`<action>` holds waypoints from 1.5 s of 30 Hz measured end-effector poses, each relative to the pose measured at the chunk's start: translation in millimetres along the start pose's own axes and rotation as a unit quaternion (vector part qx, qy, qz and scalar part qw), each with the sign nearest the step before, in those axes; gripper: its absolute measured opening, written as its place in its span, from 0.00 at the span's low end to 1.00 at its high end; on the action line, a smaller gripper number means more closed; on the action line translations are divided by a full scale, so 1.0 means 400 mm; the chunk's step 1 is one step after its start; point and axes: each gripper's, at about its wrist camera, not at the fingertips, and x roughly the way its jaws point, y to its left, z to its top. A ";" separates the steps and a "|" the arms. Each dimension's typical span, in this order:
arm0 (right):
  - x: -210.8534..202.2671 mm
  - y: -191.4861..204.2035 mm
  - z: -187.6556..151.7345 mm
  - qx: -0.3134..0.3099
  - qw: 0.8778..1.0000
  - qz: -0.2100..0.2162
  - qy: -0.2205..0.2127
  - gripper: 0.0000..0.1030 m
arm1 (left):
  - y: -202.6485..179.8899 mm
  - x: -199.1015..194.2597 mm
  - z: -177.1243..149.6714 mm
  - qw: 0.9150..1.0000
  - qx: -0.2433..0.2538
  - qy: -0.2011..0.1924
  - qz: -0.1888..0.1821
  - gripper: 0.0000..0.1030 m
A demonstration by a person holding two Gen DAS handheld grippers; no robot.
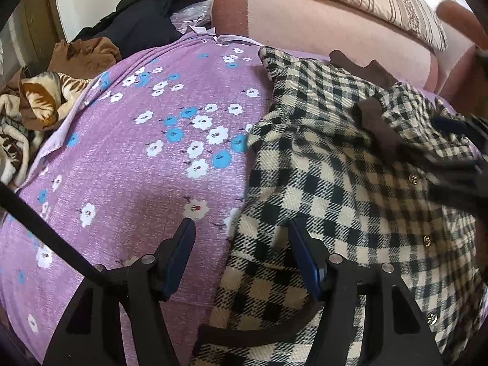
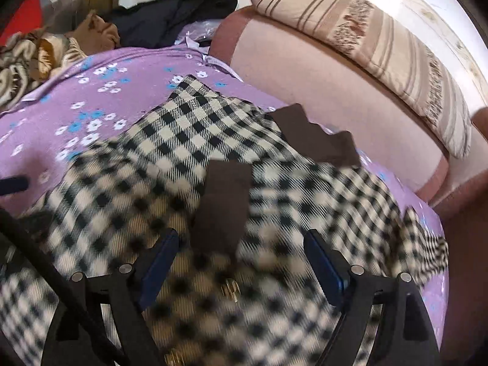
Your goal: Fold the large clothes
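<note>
- Left wrist view: my left gripper (image 1: 241, 228) has its jaws spread wide with nothing between them, hanging over the near left edge of the checked coat (image 1: 320, 183).
- The coat lies crumpled across the purple floral bedsheet (image 1: 128, 164), filling the frame from 2 to 6 o'clock; its brown collar (image 1: 375, 122) sits toward 2 o'clock and gold buttons (image 1: 413, 178) run down at 3 to 4 o'clock.
- My right gripper (image 1: 457, 164) shows blurred at 3 o'clock, over the coat; from here I cannot tell its jaws.
- A heap of dark clothes (image 1: 146, 15) sits at 11 o'clock, a pink headboard (image 1: 320, 21) at 1 o'clock.
- Right wrist view: my right gripper (image 2: 241, 238) is wide open and empty, above the coat (image 2: 183, 128), which is blurred near the fingers.
- A brown collar flap (image 2: 225, 201) lies just ahead between the fingers; a striped pillow (image 2: 381, 42) rests at 2 o'clock.
</note>
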 end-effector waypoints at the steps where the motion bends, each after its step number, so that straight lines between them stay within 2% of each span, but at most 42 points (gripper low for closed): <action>1: 0.020 0.000 0.014 0.008 1.000 -0.011 0.002 0.85 | 0.005 -0.001 0.001 1.000 -0.001 0.002 -0.002 0.60; 3: 0.051 -0.030 0.037 0.054 0.998 -0.018 0.006 0.84 | 0.012 0.001 0.008 1.000 -0.010 0.006 -0.008 0.60; 6: 0.080 -0.094 0.045 0.157 0.987 0.019 0.022 0.80 | 0.032 -0.003 0.018 0.998 -0.039 0.015 -0.039 0.60; 8: 0.110 -0.108 0.047 0.200 0.978 0.052 0.040 0.80 | 0.039 -0.003 0.022 0.997 -0.051 0.020 -0.049 0.60; 13: 0.160 -0.062 0.057 0.171 0.982 0.033 0.069 0.78 | 0.041 -0.001 0.024 0.997 -0.059 0.021 -0.045 0.60; 14: 0.171 -0.055 0.057 0.159 0.984 0.023 0.079 0.70 | 0.041 0.001 0.023 0.997 -0.061 0.025 -0.046 0.60; 15: 0.165 -0.046 0.058 0.142 0.987 0.013 0.072 0.61 | 0.043 0.003 0.025 0.997 -0.063 0.027 -0.047 0.60; 16: 0.158 -0.046 0.059 0.134 0.988 0.010 0.072 0.27 | 0.045 0.004 0.025 0.996 -0.065 0.027 -0.049 0.60; 17: 0.156 -0.052 0.060 0.132 0.988 0.004 0.080 0.16 | 0.046 0.001 0.026 0.996 -0.067 0.025 -0.049 0.60; 19: 0.137 -0.096 0.056 0.148 0.986 0.007 0.077 0.14 | 0.049 -0.005 0.028 0.997 -0.068 0.019 -0.044 0.60; 20: 0.127 -0.120 0.053 0.154 0.985 -0.005 0.073 0.13 | 0.051 -0.009 0.029 0.997 -0.069 0.016 -0.043 0.60; 28: 0.095 -0.372 -0.023 0.226 0.964 -0.116 0.083 0.12 | 0.053 -0.010 0.028 0.997 -0.065 0.011 -0.035 0.60; 33: 0.119 -0.467 -0.084 0.232 0.947 -0.191 0.117 0.06 | 0.055 0.001 0.025 0.998 -0.056 0.014 -0.024 0.60; 36: 0.095 -0.517 -0.103 0.250 0.936 -0.217 0.118 0.06 | 0.060 0.005 0.023 0.998 -0.055 0.015 -0.017 0.60; 38: 0.061 -0.543 -0.113 0.270 0.935 -0.201 0.112 0.06 | 0.065 0.006 0.022 0.998 -0.058 0.017 -0.018 0.60; 39: 0.030 -0.559 -0.126 0.284 0.936 -0.177 0.107 0.07 | 0.068 0.006 0.021 0.998 -0.059 0.018 -0.019 0.60; 40: 0.007 -0.567 -0.138 0.293 0.938 -0.155 0.102 0.15 | 0.072 0.006 0.021 0.998 -0.059 0.018 -0.018 0.60; 41: -0.018 -0.569 -0.152 0.302 0.939 -0.132 0.098 0.34 | 0.074 0.006 0.019 0.998 -0.058 0.018 -0.016 0.60; 43: -0.075 -0.556 -0.201 0.312 0.941 -0.083 0.100 0.55 | 0.077 0.005 0.015 0.998 -0.057 0.020 -0.014 0.60; 45: -0.119 -0.525 -0.263 0.308 0.944 -0.048 0.112 0.55 | 0.082 0.003 0.010 0.998 -0.059 0.023 -0.015 0.60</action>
